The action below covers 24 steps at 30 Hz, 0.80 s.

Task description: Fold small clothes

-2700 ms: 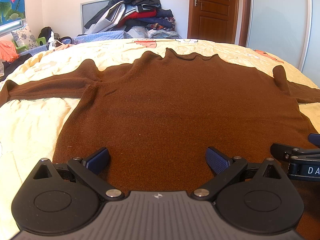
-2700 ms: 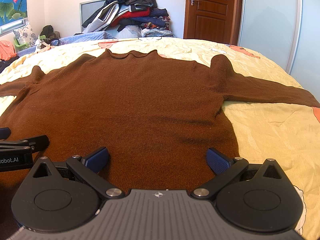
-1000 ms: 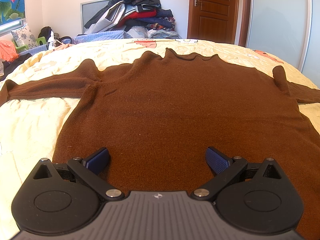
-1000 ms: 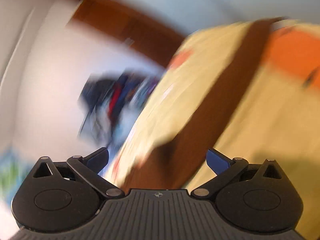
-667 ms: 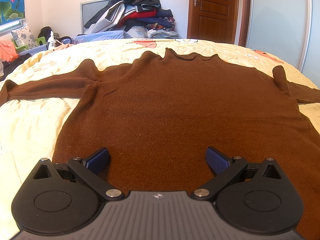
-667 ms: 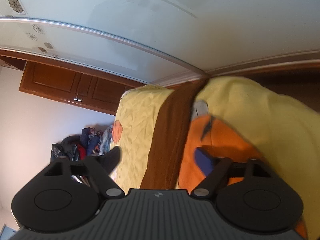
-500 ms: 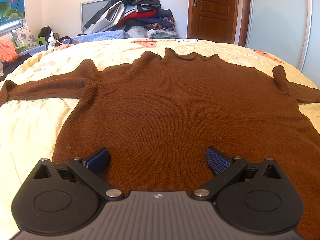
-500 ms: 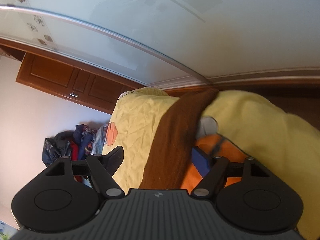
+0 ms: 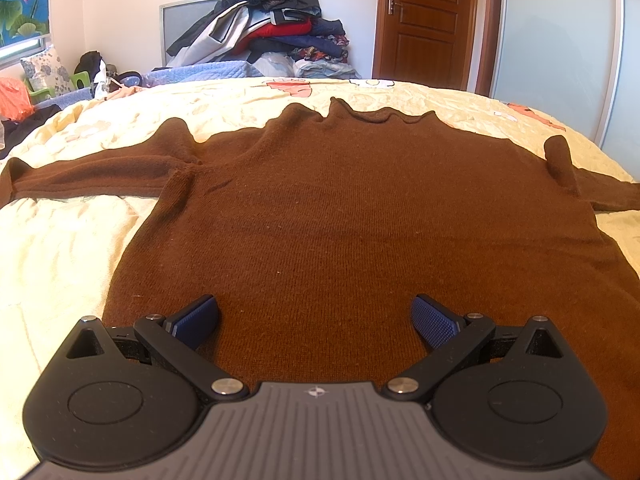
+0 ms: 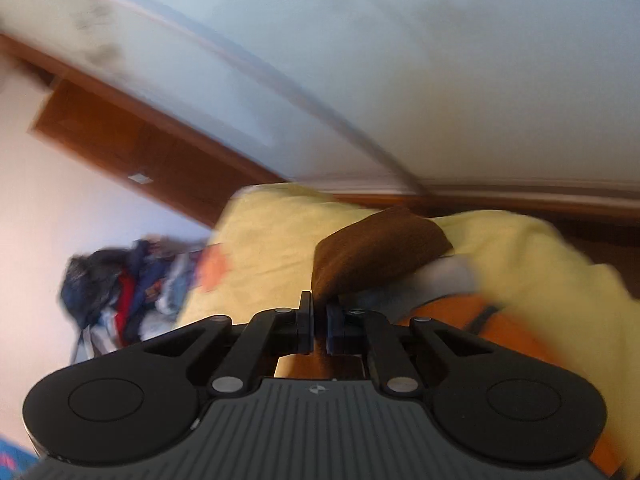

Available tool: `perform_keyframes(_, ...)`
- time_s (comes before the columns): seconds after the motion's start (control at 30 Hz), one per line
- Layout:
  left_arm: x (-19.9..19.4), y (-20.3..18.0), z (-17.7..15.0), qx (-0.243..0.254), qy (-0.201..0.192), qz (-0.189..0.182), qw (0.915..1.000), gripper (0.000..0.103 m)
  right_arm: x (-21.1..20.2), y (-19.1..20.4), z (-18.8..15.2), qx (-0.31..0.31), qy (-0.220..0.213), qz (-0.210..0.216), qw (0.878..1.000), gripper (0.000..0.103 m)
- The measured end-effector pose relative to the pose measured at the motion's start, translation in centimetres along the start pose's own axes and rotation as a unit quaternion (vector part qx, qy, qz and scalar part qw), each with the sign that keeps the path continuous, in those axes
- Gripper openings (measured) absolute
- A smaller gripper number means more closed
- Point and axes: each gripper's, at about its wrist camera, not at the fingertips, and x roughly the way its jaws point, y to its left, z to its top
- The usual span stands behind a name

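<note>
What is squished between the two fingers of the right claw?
A fold of the brown sweater's sleeve is pinched in the right claw, over the yellow bedspread. The right wrist view shows it.

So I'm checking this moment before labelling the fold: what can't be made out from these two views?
- Left wrist view: the brown sweater's left cuff and right sleeve end are cut off by the frame edges; its hem is hidden behind the left gripper.
- Right wrist view: motion blur smears everything; the right gripper hides where its pads meet the sleeve.
</note>
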Motion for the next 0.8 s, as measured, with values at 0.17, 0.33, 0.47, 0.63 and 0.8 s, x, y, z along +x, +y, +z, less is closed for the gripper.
perform_keyframes(0.17, 0.0, 0.0, 0.0, -0.001, 0.000, -0.001, 1.0000, 0.103, -3.0, 11.5, -9.3, -0.165, 0.066, 0.127, 0.976, 0.014)
perform_keyframes(0.33, 0.0, 0.0, 0.0, -0.001, 0.000, -0.001, 1.0000, 0.103, -7.0, 20.2, -27.6, -0.365, 0.215, 0.238, 0.874, 0.085)
perform_keyframes(0.47, 0.0, 0.0, 0.1, -0.002, 0.000, -0.003, 1.0000, 0.103, -7.9, 18.8, -35.2, -0.413, 0.255, 0.251, 0.837, 0.083)
perform_keyframes(0.63, -0.2, 1.5, 1.1, -0.055, 0.005, -0.037, 0.9978, 0.103, -8.0, 15.9, -37.2, -0.413, 0.258, 0.216, 0.846, 0.082)
perform_keyframes(0.8, 2.6, 5.7, 4.9, -0.267, 0.035, -0.149, 0.9514, 0.103, -8.0, 14.7, -35.1, -0.367, 0.235, 0.236, 0.868, 0.097)
